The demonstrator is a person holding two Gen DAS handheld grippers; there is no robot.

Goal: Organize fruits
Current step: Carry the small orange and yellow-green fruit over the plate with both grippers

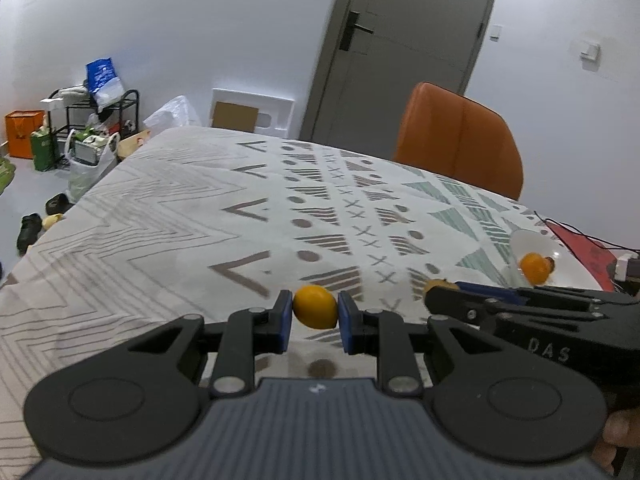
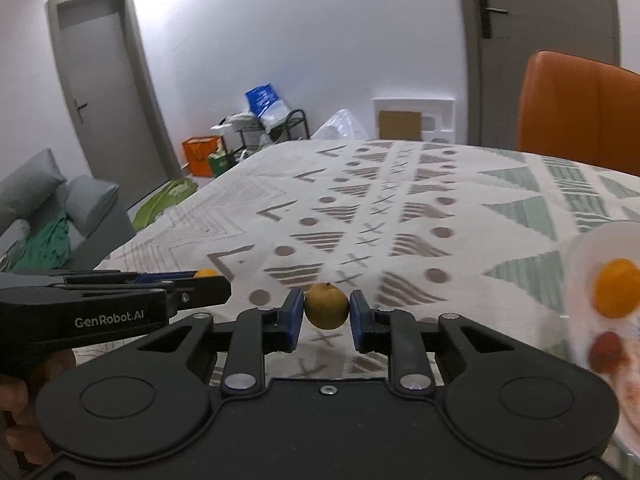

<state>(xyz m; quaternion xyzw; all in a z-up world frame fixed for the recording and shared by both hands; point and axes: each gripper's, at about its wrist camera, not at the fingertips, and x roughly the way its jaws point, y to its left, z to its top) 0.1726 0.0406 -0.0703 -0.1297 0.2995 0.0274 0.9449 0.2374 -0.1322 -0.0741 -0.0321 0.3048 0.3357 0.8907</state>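
Left fingers (image 1: 285, 320) clamped on a small yellow-orange fruit (image 1: 315, 306), low centre of the left wrist view, pads pressed to both flanks, fruit apparently clear of the patterned tablecloth (image 1: 168, 216). Right fingers (image 2: 295, 318) likewise closed on a duller brownish-yellow fruit (image 2: 326, 306), low centre of the right wrist view, stem end up.

Left gripper (image 1: 315, 316) and right gripper (image 2: 326, 318) held side by side, each visible at the edge of the other's view, so a collision looked the main hazard. Best carried 1 at a time, or kept apart in height.

White plate (image 2: 580, 256) at the right edge of the right wrist view, already holding 1 orange fruit (image 2: 616, 288) and 1 reddish fruit (image 2: 606, 352); same plate at the right of the left wrist view. Probably the destination, though not certain.

Judged sound practice: squeeze kept firm on such round, slippery shapes; travel low and level; release only over a bare patch of plate, clear of the 2 fruits there, to prevent rolling.
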